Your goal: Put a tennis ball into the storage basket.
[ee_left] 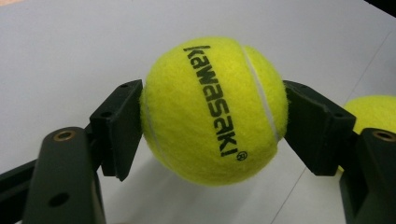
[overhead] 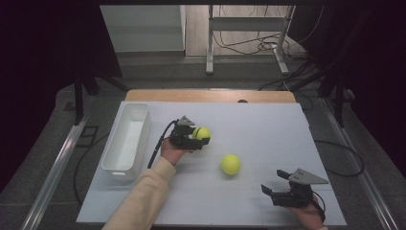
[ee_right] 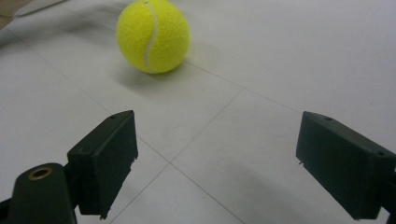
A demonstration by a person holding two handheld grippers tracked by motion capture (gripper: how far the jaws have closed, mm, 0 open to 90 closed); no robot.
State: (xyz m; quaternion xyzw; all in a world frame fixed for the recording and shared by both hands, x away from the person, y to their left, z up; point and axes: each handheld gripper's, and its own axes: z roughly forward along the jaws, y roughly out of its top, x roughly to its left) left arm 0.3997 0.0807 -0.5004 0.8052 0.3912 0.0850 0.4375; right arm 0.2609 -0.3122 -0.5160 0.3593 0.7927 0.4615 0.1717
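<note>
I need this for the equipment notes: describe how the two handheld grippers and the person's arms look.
Both the left gripper and the right gripper are black, each with two blocky rectangular jaws, screw holes, brass-coloured eyelets, and a grey three-cornered plate on top. A black cable trails from each. The left arm wears a cream sleeve.

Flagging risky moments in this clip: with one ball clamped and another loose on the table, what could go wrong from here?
The left gripper pinches the held tennis ball only at its sides, so it might squirt out. The white bin is narrow, so a drop could miss it. The loose ball may roll if the open right gripper nudges it.
</note>
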